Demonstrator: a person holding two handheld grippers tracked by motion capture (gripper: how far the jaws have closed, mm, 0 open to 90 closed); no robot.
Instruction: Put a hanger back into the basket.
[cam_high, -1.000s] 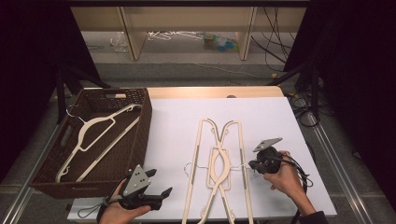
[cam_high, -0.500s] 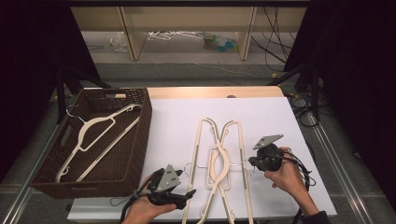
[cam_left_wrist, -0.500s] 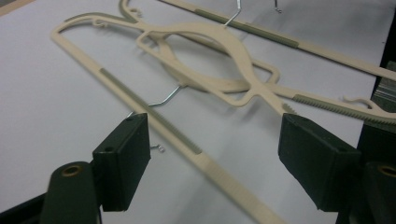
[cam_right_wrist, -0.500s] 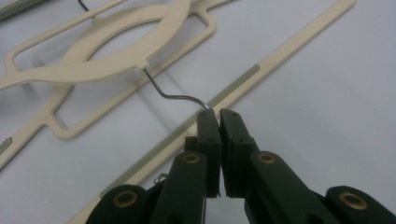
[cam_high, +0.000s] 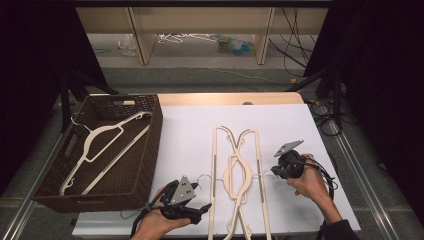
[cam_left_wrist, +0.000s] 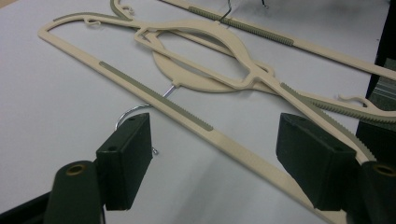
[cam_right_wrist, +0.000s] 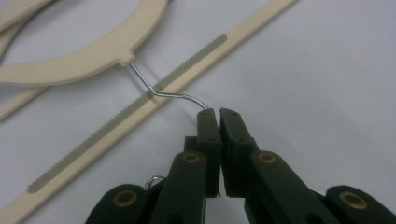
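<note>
A: Since a second ago our left gripper (cam_high: 192, 207) has slid rightward along the near edge of the worktop (cam_high: 185, 135), and its jaws have just been closing a little; they stand released, astride the long bar of the nearest cream hanger (cam_left_wrist: 187, 116), pads not touching it.

B: Going left to right, we see the wicker basket (cam_high: 150, 150) with one hanger (cam_high: 100, 147) lying inside, then open white worktop, then the overlapping hangers (cam_high: 237, 175) at the middle.

A: Our right gripper (cam_right_wrist: 218, 114) has its jaws clenched on the wire hook (cam_right_wrist: 163, 93) of the small hanger (cam_high: 235, 172).

B: We can read no brand, label or writing anywhere. Free room lies right of the hangers and toward the far edge.
</note>
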